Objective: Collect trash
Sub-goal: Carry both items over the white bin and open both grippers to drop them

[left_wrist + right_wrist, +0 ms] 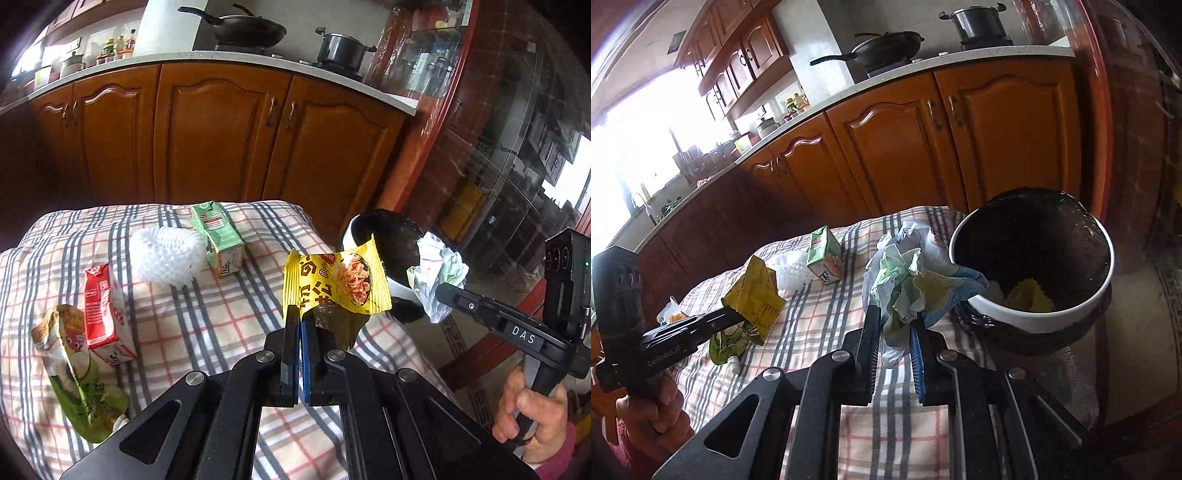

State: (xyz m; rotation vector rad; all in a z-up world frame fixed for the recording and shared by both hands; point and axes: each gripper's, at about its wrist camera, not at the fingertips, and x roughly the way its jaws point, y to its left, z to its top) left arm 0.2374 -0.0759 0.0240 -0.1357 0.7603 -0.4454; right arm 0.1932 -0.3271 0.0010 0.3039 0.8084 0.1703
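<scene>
While you hold a gripper in each hand above the plaid cloth-covered table, both carry trash. Your left gripper has its jaws pressed fully together on the lower edge of a yellow crinkled snack wrapper, which stands up from the fingertips. Your right gripper is pinched narrowly on a crumpled wad of white, pale green and blue paper, held just beside the rim of the round white bin lined with a black bag. Something yellow already lies inside the bin.

On the cloth, well apart from the bin, remain a green drink carton, a white foam net sleeve touching it, a red drink carton, and a green flattened pouch. Wooden kitchen cabinets stand behind the table.
</scene>
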